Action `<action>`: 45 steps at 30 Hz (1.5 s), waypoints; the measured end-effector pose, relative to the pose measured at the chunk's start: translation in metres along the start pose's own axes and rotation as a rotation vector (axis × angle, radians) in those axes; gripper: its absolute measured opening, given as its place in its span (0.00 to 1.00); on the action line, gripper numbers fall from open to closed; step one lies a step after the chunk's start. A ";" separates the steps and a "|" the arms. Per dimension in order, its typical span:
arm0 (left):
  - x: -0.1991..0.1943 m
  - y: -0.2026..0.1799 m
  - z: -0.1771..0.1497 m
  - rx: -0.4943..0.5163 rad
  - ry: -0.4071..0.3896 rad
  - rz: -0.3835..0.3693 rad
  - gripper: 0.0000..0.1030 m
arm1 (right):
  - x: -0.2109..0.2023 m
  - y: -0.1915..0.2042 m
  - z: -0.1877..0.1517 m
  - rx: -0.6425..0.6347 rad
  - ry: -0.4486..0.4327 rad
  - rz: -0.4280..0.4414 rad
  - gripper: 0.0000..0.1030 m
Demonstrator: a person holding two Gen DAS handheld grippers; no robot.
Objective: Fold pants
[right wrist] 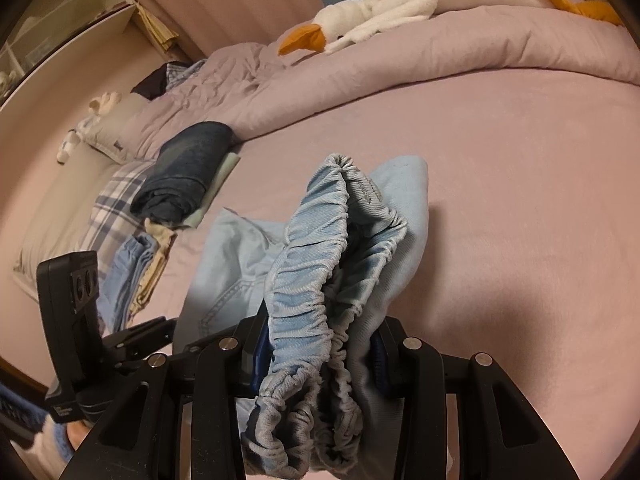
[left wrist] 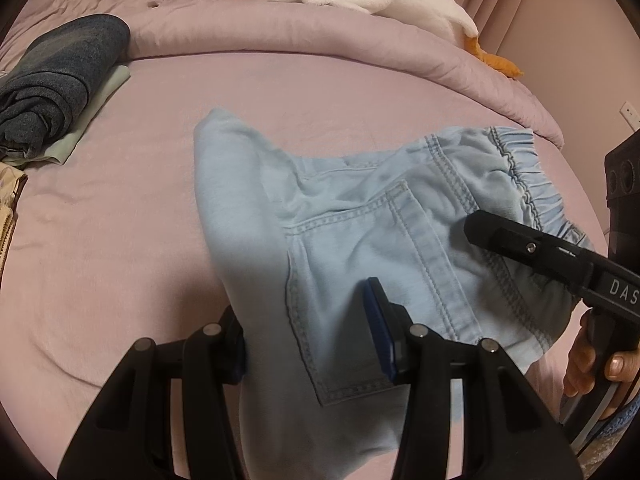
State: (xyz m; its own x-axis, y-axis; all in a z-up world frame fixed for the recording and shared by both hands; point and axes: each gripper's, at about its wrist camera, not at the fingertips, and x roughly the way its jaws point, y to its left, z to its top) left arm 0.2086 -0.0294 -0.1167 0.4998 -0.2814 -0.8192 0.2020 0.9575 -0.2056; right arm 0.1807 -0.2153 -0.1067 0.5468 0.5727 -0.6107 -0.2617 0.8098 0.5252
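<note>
We hold the pale blue pants [left wrist: 360, 216] at centre frame over the pink bed [left wrist: 120, 240]: left gripper [left wrist: 308, 344] clenched on the folded leg, right gripper [right wrist: 316, 352] clenched on the elastic waistband [right wrist: 320, 264]. The denim looks light, soft and floppy; seams and waistband should grip best.

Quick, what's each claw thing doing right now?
Left gripper: closed on the light blue pants.
Right gripper: closed on the pants' elastic waistband.
</note>
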 end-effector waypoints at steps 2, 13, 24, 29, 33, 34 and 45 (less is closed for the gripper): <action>0.001 0.001 0.000 0.002 0.002 0.002 0.46 | 0.001 -0.002 0.000 0.003 0.002 -0.002 0.41; 0.003 0.002 -0.001 0.007 0.006 0.014 0.46 | 0.006 -0.007 0.002 0.020 0.015 -0.008 0.41; 0.006 0.005 -0.002 0.005 0.015 0.020 0.47 | 0.010 -0.013 0.002 0.030 0.030 -0.032 0.41; 0.009 0.007 -0.002 0.005 0.022 0.029 0.47 | 0.012 -0.018 0.002 0.036 0.043 -0.053 0.41; 0.011 0.009 -0.003 0.001 0.025 0.041 0.50 | 0.013 -0.023 0.001 0.048 0.052 -0.070 0.43; 0.011 0.009 -0.003 0.001 0.025 0.046 0.51 | 0.014 -0.022 0.001 0.047 0.055 -0.075 0.44; 0.015 0.015 -0.005 -0.020 0.034 0.090 0.69 | 0.020 -0.027 -0.003 0.027 0.088 -0.152 0.56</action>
State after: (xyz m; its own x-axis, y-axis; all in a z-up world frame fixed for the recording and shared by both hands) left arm 0.2145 -0.0191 -0.1347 0.4861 -0.1919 -0.8526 0.1406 0.9801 -0.1404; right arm 0.1964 -0.2254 -0.1356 0.5066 0.4539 -0.7330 -0.1591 0.8848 0.4379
